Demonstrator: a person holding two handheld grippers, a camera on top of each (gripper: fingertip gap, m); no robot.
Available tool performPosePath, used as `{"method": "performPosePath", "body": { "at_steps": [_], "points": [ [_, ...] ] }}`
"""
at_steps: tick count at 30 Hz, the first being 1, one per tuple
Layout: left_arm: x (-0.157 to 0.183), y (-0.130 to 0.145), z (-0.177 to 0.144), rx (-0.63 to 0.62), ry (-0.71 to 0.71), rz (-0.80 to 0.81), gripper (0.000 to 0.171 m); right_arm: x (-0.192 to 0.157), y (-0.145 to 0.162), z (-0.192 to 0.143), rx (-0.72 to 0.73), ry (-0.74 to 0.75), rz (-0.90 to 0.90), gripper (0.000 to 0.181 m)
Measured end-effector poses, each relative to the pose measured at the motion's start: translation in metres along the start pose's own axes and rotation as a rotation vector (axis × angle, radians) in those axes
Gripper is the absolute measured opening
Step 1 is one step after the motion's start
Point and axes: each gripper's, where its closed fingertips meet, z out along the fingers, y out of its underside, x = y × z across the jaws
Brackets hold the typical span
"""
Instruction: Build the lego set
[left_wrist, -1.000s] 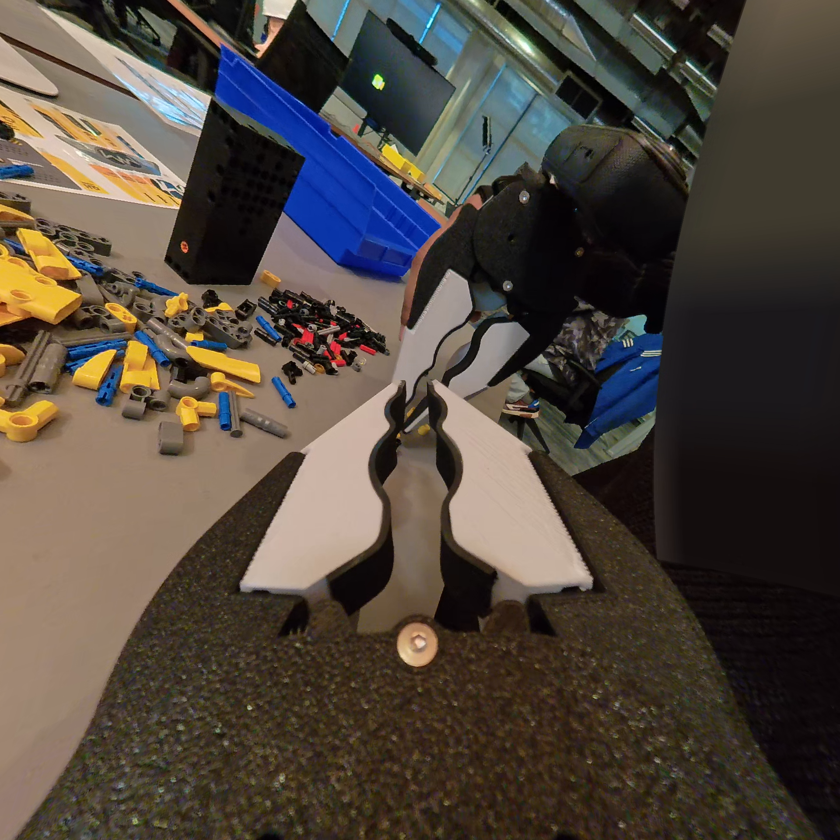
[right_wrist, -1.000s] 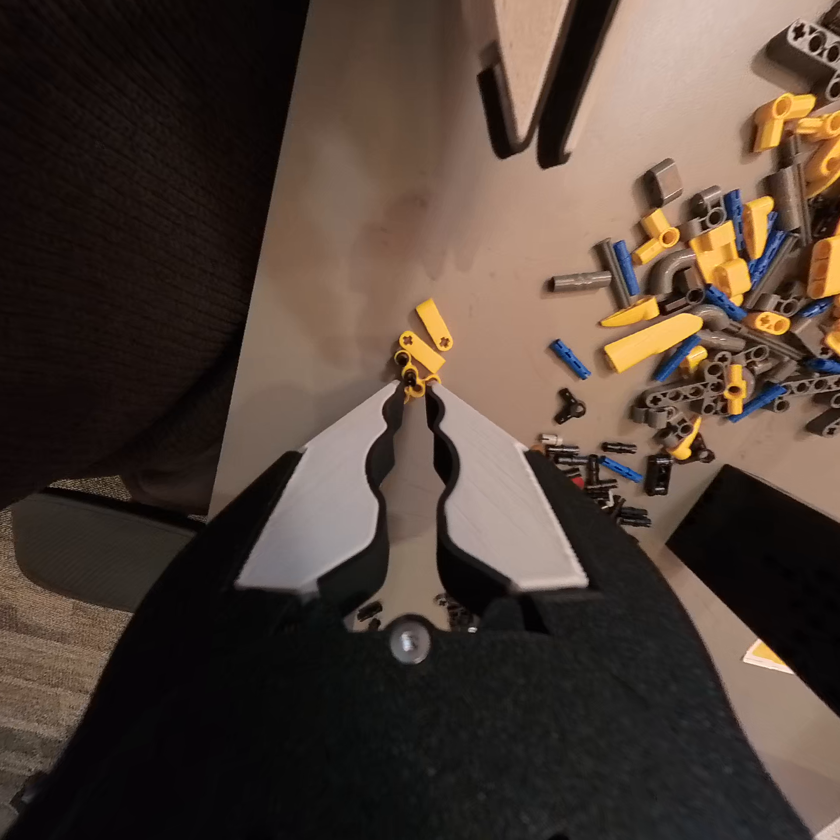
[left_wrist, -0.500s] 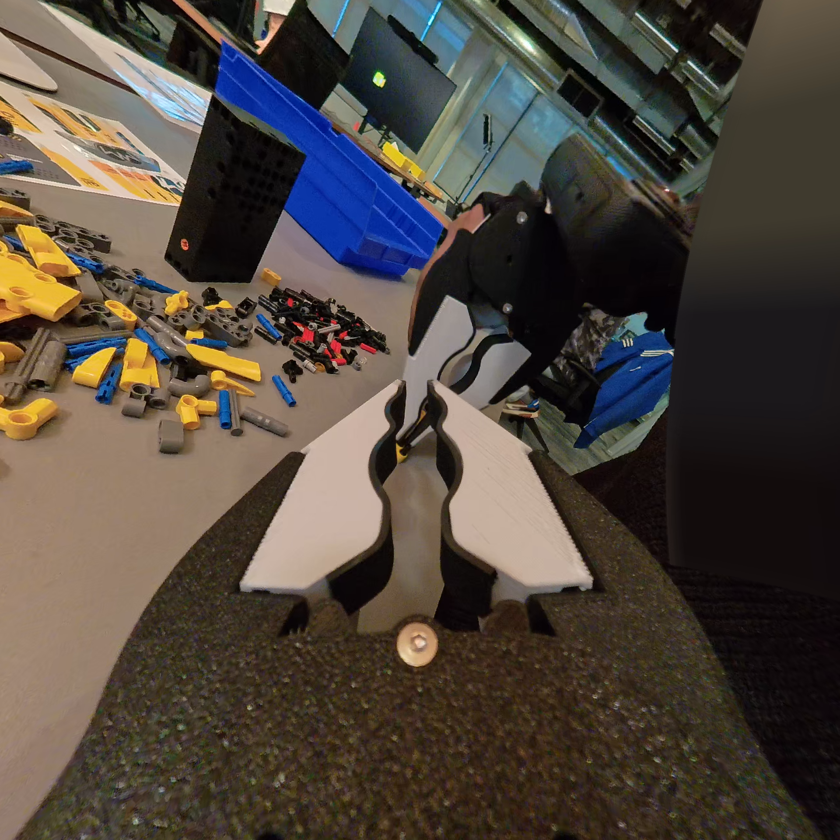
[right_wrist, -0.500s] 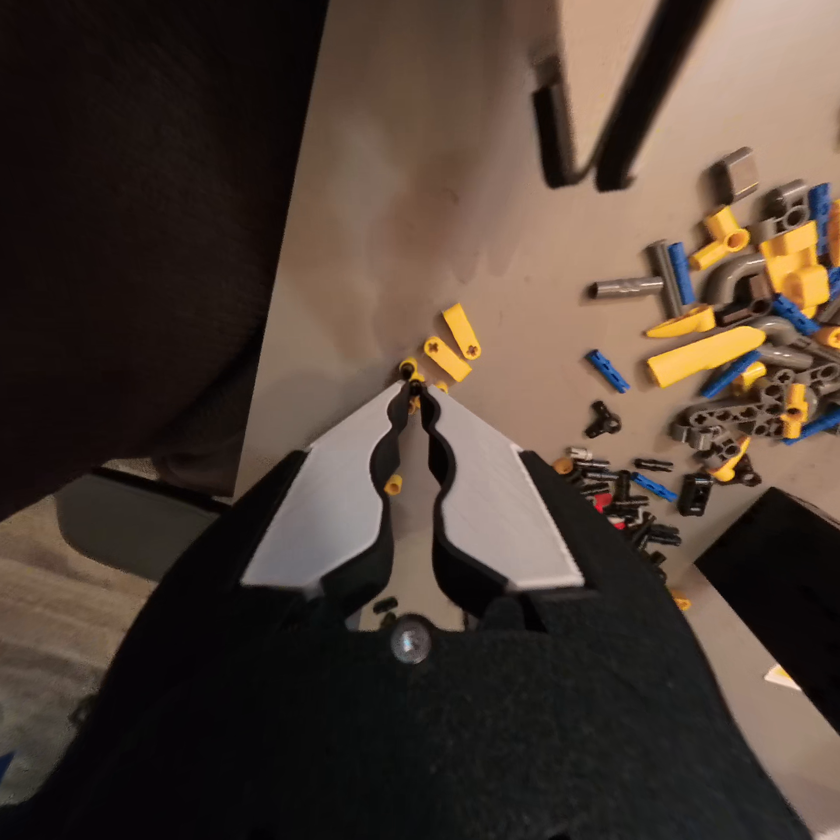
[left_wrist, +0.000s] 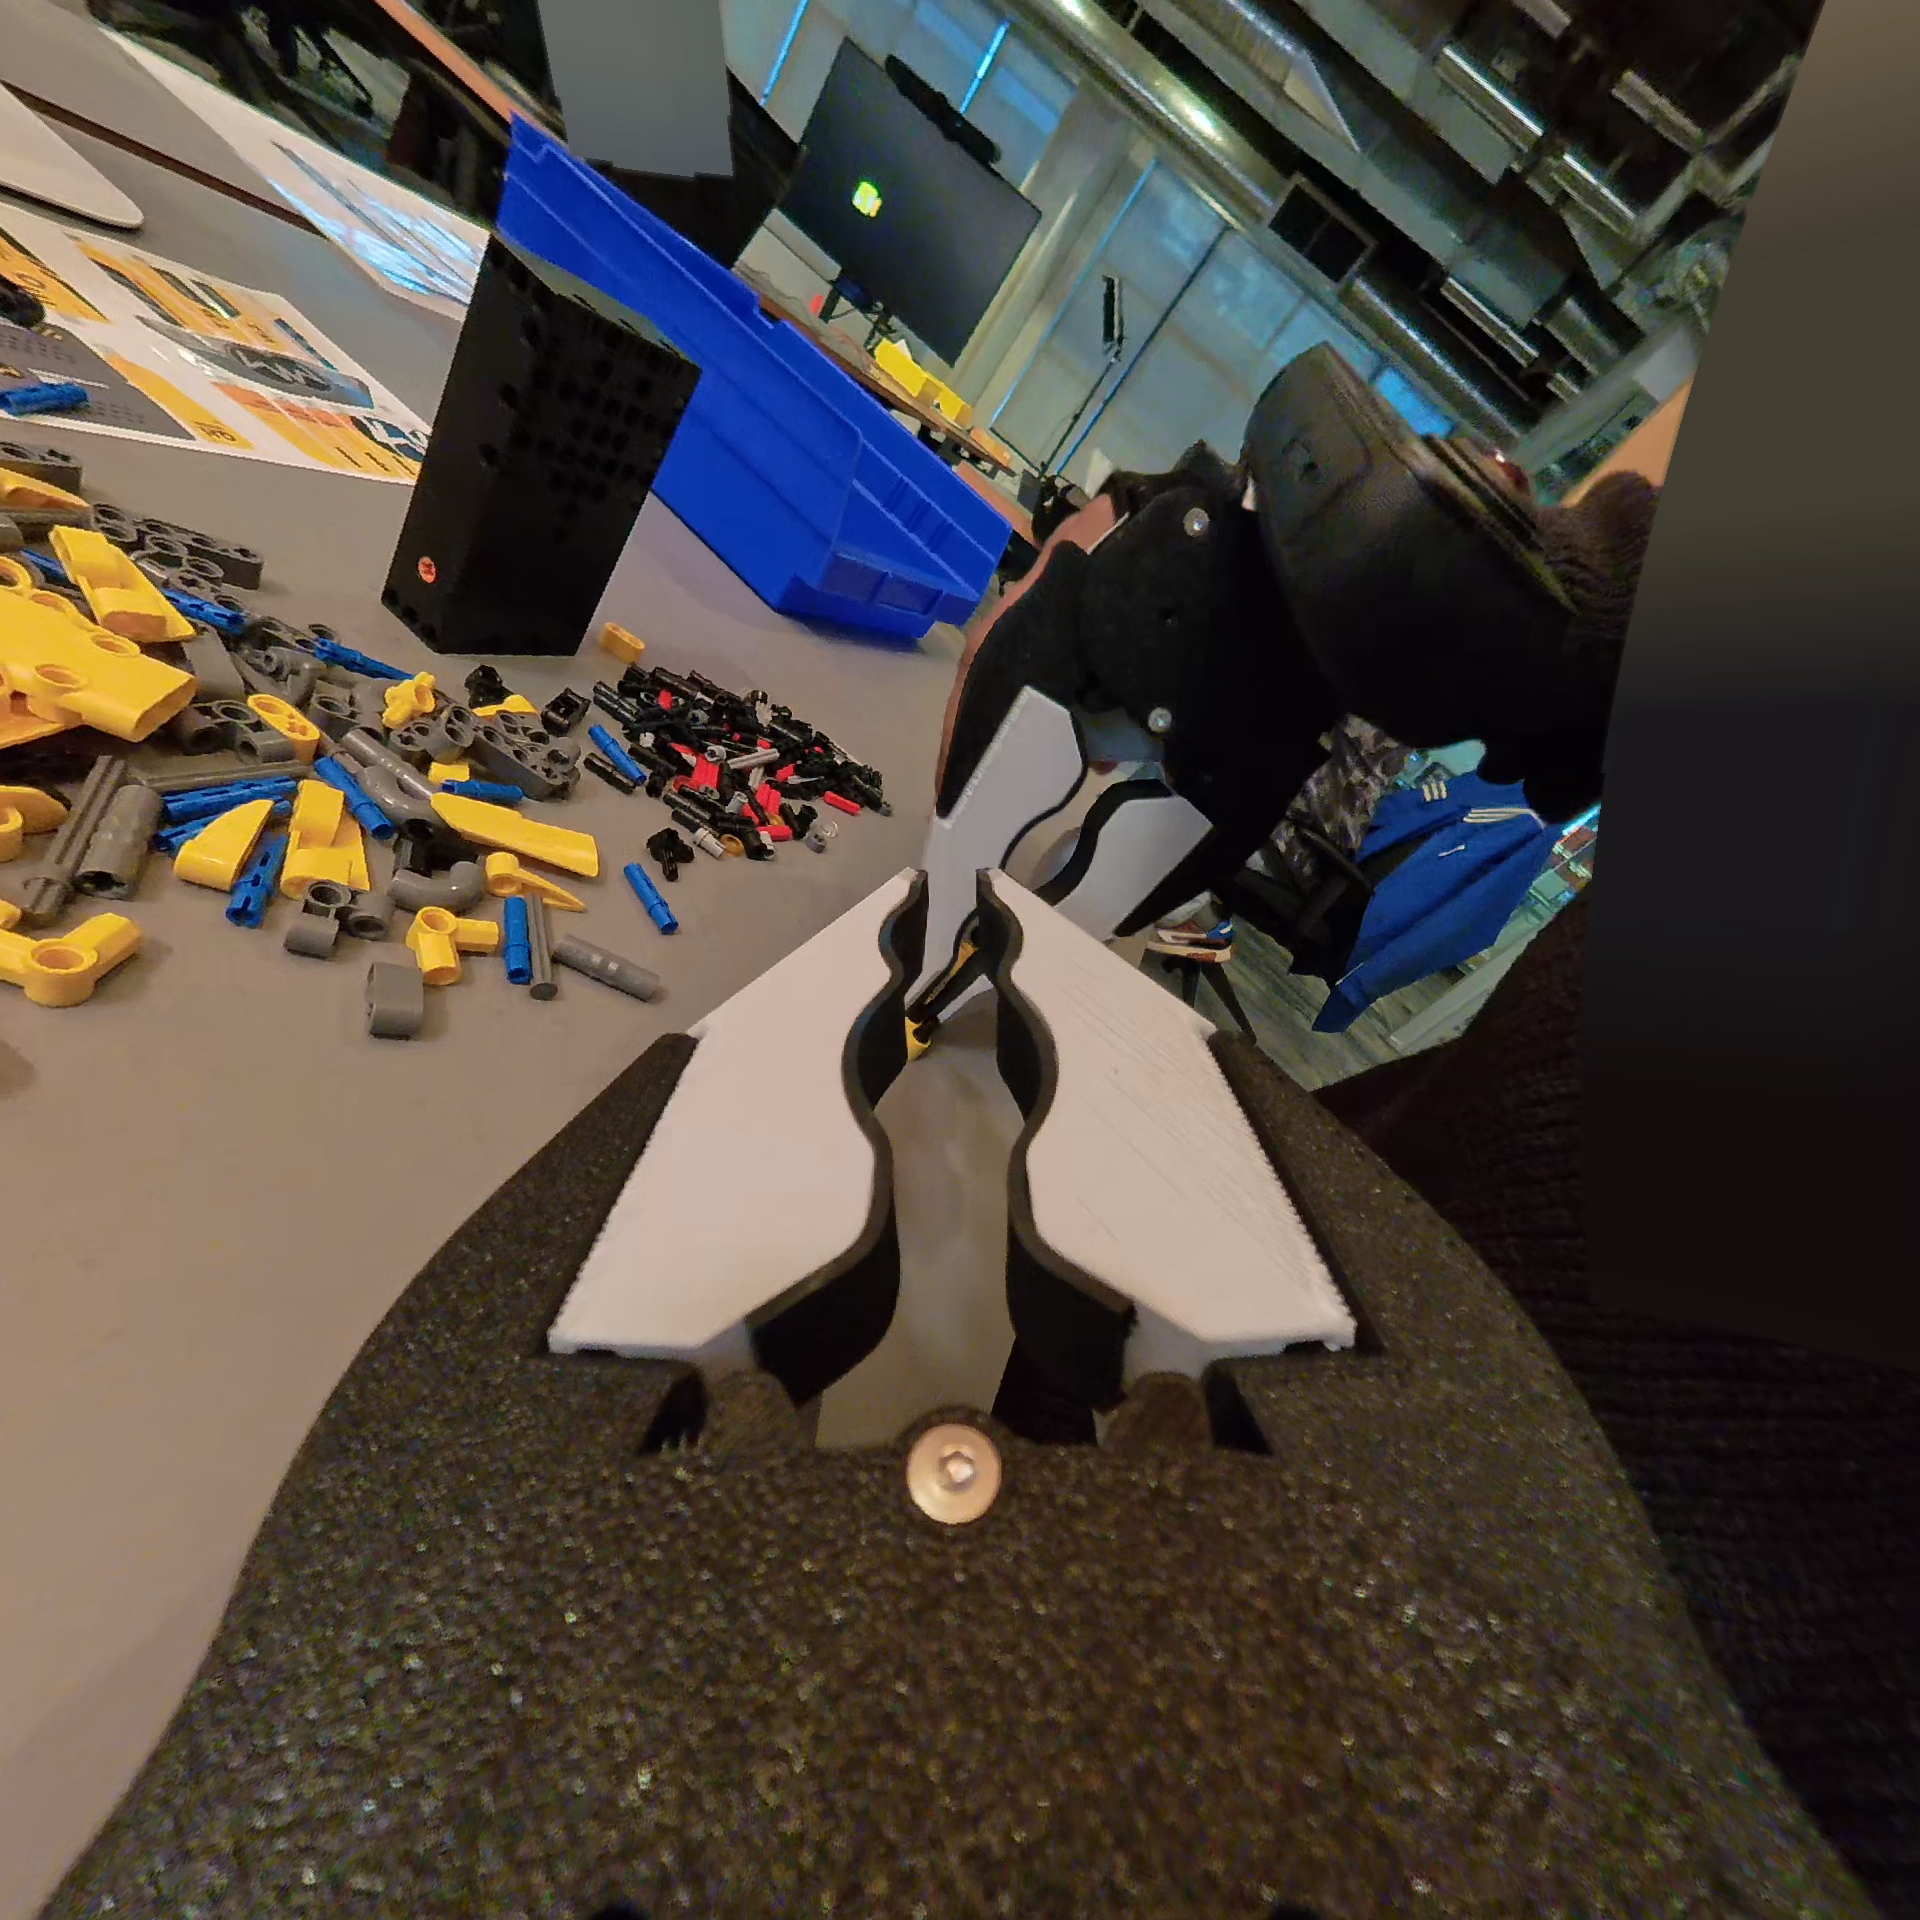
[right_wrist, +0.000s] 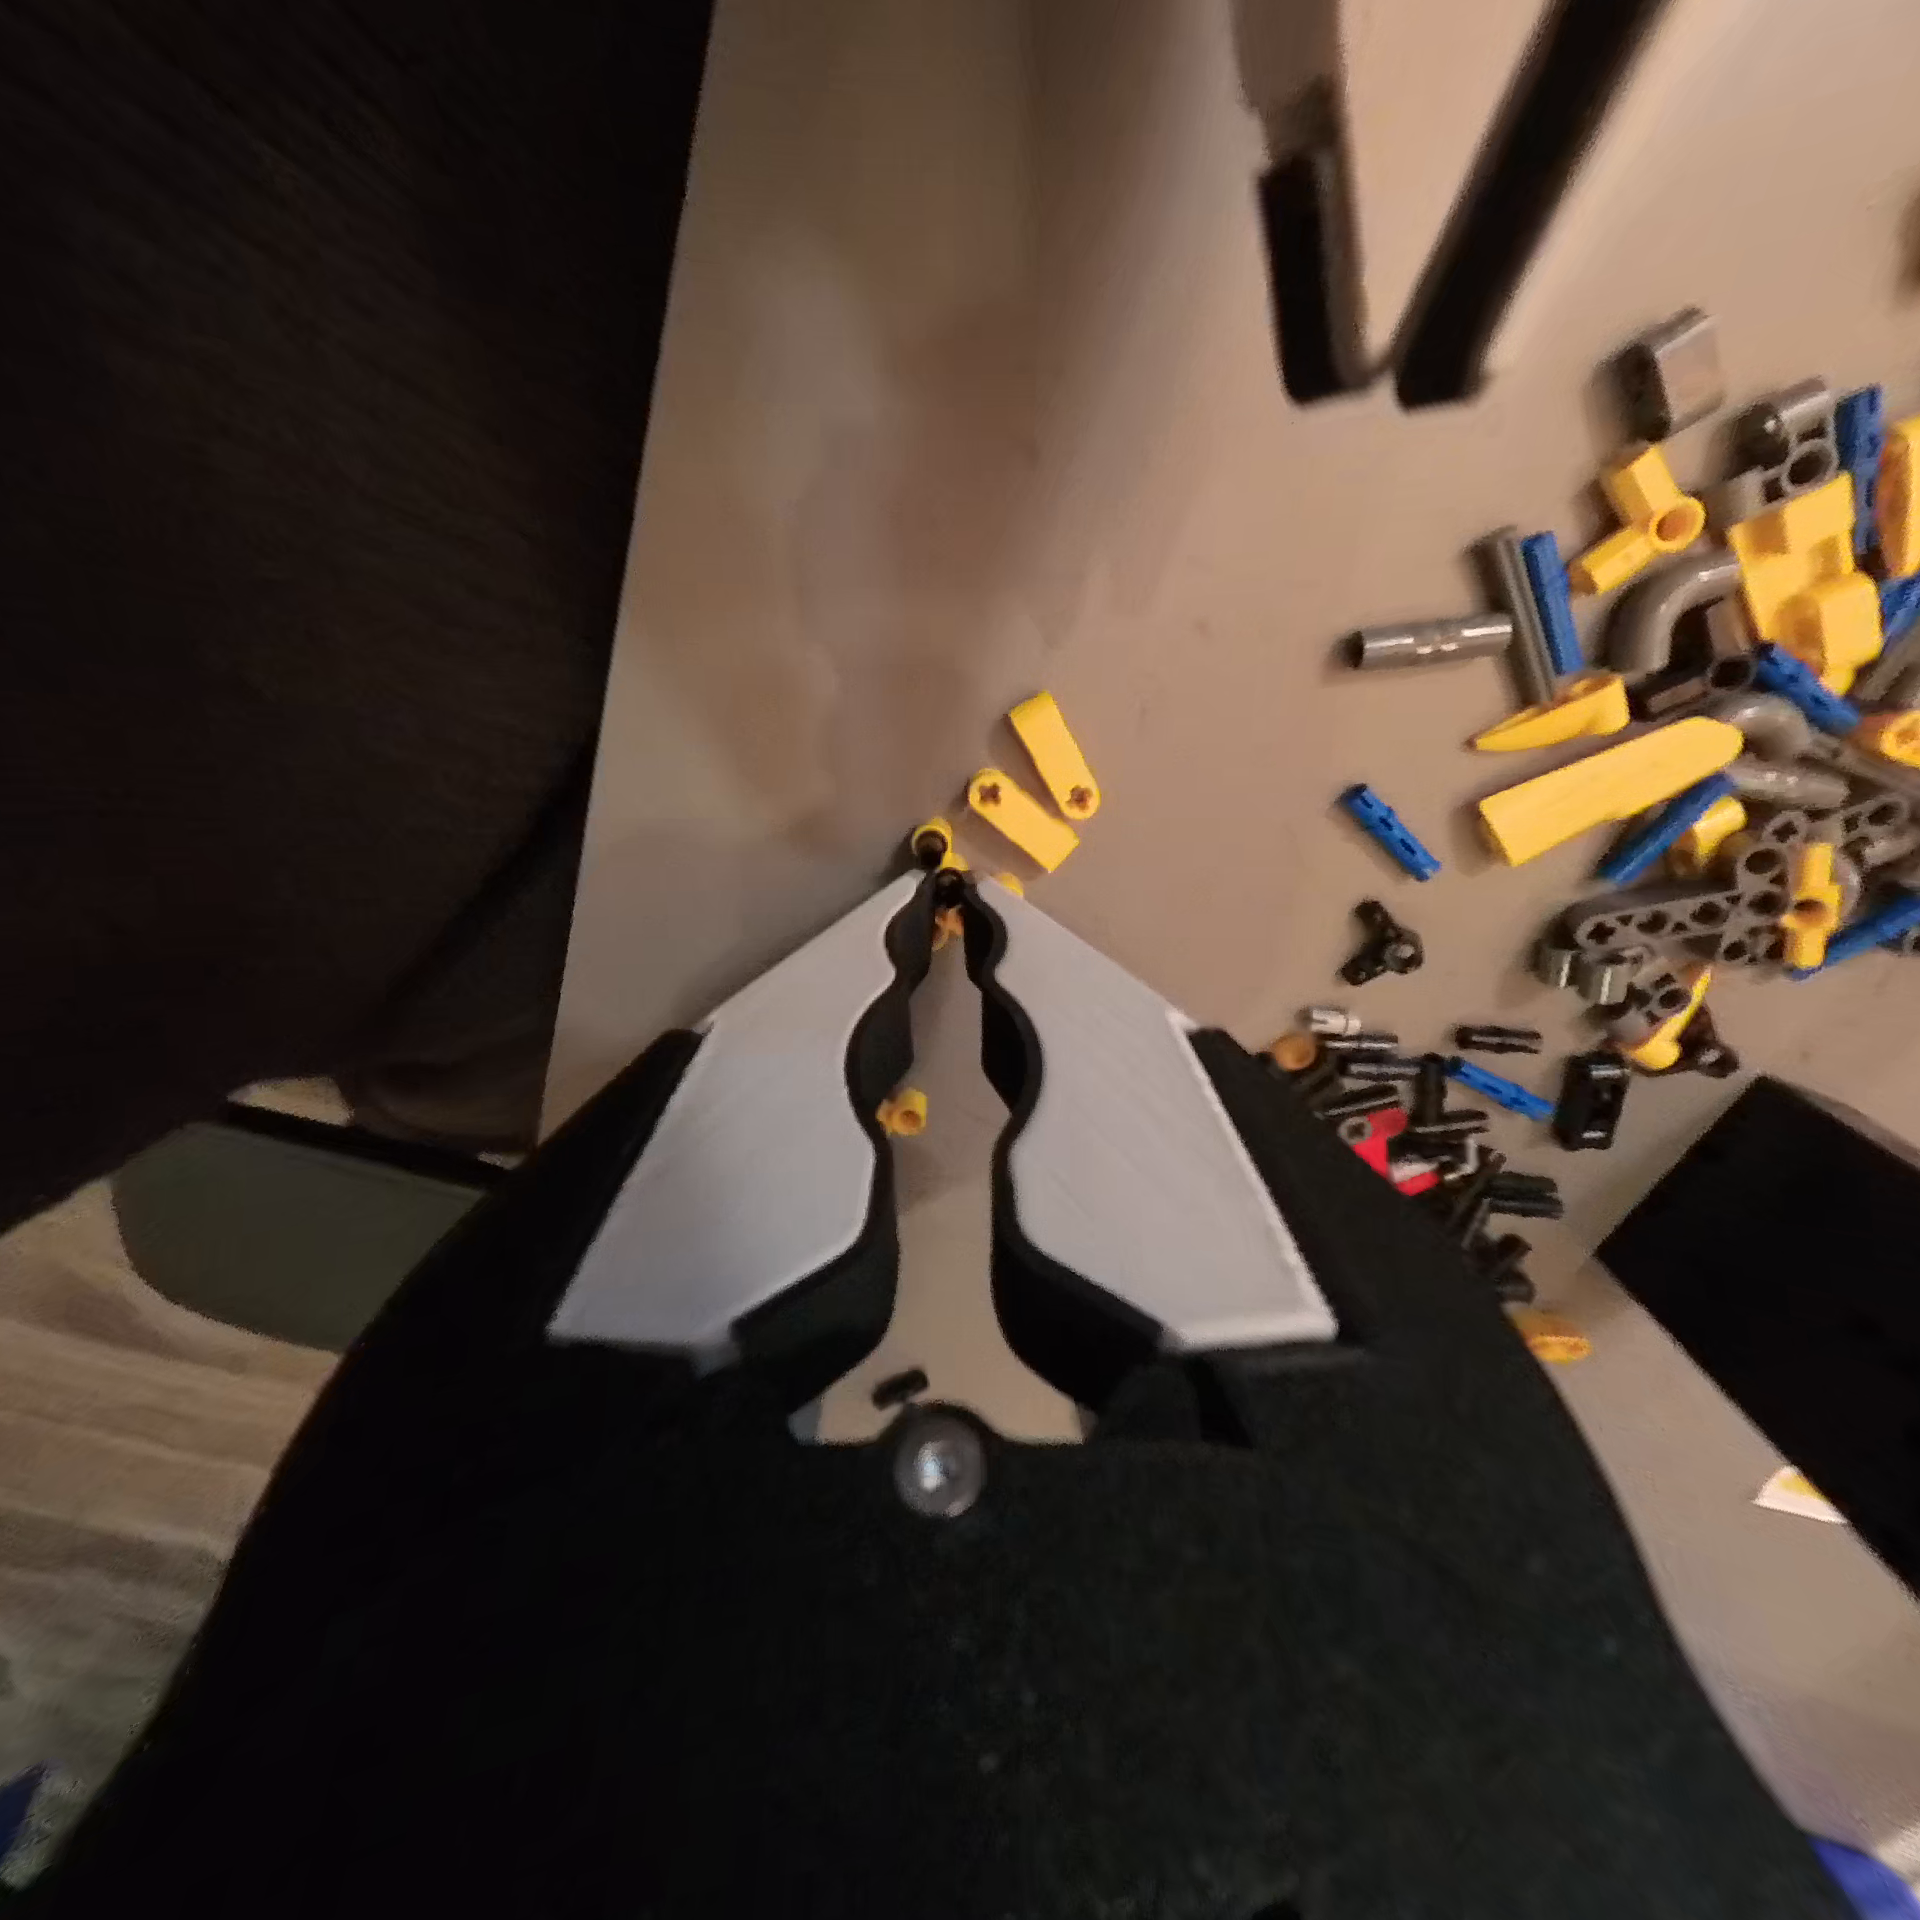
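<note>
My right gripper (right_wrist: 945, 888) is shut on a small yellow-and-black connector piece (right_wrist: 932, 837), held just above the grey table (right_wrist: 935, 416) near its edge. Two loose yellow pieces (right_wrist: 1023, 821) lie just beyond its tips. A tiny yellow bush (right_wrist: 902, 1112) lies on the table under its fingers. My left gripper (left_wrist: 951, 896) hovers low over the table with a narrow gap between its jaws, and it is empty. The right gripper (left_wrist: 928, 1023) points down just in front of it, with the yellow piece at its tips. The left gripper's fingers also show in the right wrist view (right_wrist: 1371, 384).
A pile of yellow, blue and grey parts (left_wrist: 260, 831) and a heap of black and red pins (left_wrist: 727, 769) lie to the left. Behind them are a black perforated block (left_wrist: 540, 499), a blue bin (left_wrist: 790, 457) and printed sheets (left_wrist: 208, 353). A person's dark clothing (left_wrist: 1766, 935) fills the right. My hands' fingertips stand some 10 cm from each other.
The right gripper has closed tighter on the small piece and drawn back from the two yellow pieces. A tiny yellow bush now shows under its fingers. The left gripper has barely moved.
</note>
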Motion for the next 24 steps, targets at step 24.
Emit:
{"method": "performPosePath", "body": {
  "at_steps": [24],
  "points": [
    [-0.006, 0.014, 0.028, -0.196, -0.149, 0.138, 0.009, 0.022, 0.069, -0.068, 0.849, 0.440, 0.763, 0.025]
  ]
}}
